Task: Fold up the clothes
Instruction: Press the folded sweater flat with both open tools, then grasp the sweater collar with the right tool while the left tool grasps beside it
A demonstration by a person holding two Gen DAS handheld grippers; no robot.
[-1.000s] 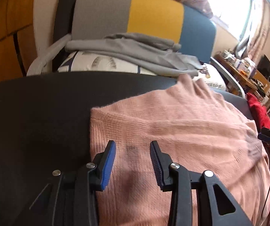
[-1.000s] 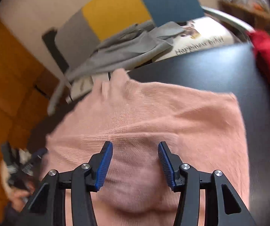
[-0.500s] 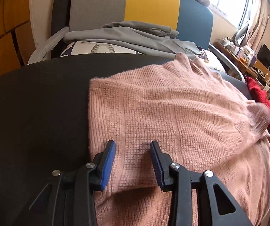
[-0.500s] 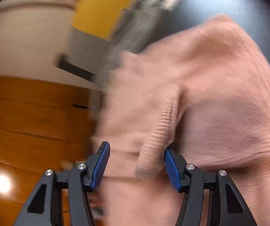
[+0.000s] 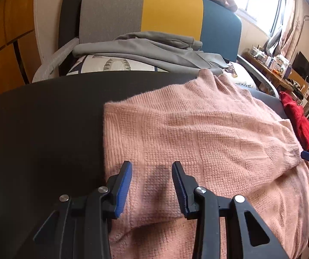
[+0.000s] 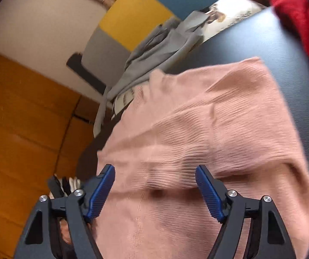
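A pink knit sweater (image 5: 197,133) lies spread on the black table (image 5: 42,125), with a sleeve folded across its body and ending in a cuff at the right. My left gripper (image 5: 151,185) hovers open over the sweater's near left part, nothing between its fingers. In the right wrist view the same pink sweater (image 6: 197,140) fills the middle, and my right gripper (image 6: 154,190) stands wide open above it, holding nothing. The right gripper's blue tip (image 5: 308,156) shows at the right edge of the left wrist view, just beyond the cuff.
A grey garment (image 5: 154,49) lies on a patterned cushion on the grey, yellow and blue chair (image 5: 165,15) behind the table. A red garment (image 5: 297,118) lies at the table's right edge. Orange wood panels (image 6: 20,118) stand to the left.
The right gripper let go of the sleeve cuff it had between its fingers, opened wider and drew back. The sleeve now lies across the sweater. The left gripper barely moved.
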